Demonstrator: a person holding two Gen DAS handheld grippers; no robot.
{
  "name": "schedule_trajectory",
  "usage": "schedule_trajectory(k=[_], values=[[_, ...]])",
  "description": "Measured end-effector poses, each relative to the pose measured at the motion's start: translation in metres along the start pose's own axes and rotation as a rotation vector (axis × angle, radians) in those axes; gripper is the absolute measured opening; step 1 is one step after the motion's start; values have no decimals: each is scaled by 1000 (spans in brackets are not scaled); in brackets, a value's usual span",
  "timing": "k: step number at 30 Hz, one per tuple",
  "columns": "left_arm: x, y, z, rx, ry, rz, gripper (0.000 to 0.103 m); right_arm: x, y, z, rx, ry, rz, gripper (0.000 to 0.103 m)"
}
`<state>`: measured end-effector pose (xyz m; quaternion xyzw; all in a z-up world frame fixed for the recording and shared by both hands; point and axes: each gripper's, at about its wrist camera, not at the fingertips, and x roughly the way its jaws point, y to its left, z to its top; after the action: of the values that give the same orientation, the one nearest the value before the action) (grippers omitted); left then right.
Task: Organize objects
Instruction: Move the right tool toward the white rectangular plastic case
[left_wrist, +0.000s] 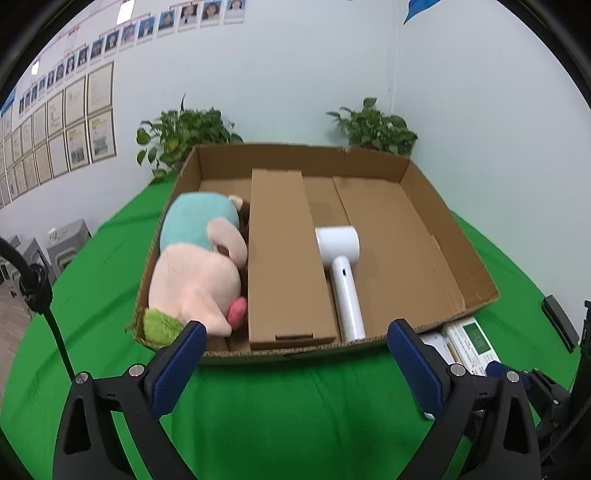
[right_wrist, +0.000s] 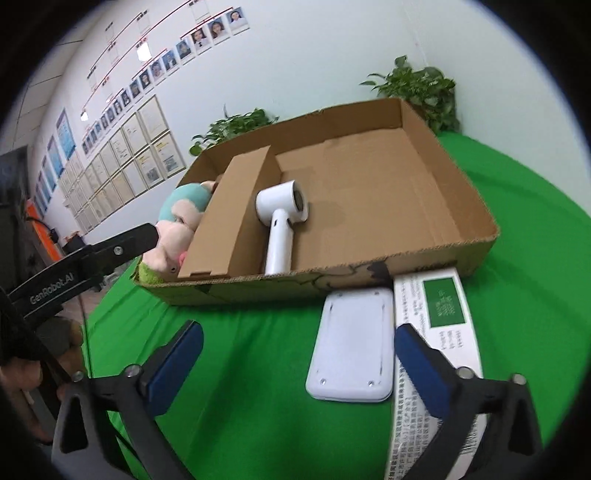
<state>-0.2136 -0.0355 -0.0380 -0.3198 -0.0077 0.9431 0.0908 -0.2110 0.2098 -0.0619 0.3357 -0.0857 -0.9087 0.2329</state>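
Observation:
An open cardboard box sits on the green cloth. Inside lie a pink and teal plush toy at the left, a long brown carton in the middle, and a white hair dryer beside it. In front of the box lie a flat white device and a white package with a green label. My left gripper is open and empty before the box's near wall. My right gripper is open and empty just above the white device.
Two potted plants stand behind the box against the wall. The left gripper's black arm crosses the left of the right wrist view. Framed papers hang on the left wall. Green cloth lies in front of the box.

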Motion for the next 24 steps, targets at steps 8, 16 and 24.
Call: schedule_trajectory(k=[8, 16, 24], values=[[10, 5, -8, -56, 83, -169, 99, 25, 10, -16, -65, 160, 74, 103], [22, -2, -25, -35, 145, -205, 99, 24, -3, -22, -122, 203, -36, 102], [29, 0, -24, -49, 163, -220, 99, 40, -7, -12, -125, 233, -122, 102]])
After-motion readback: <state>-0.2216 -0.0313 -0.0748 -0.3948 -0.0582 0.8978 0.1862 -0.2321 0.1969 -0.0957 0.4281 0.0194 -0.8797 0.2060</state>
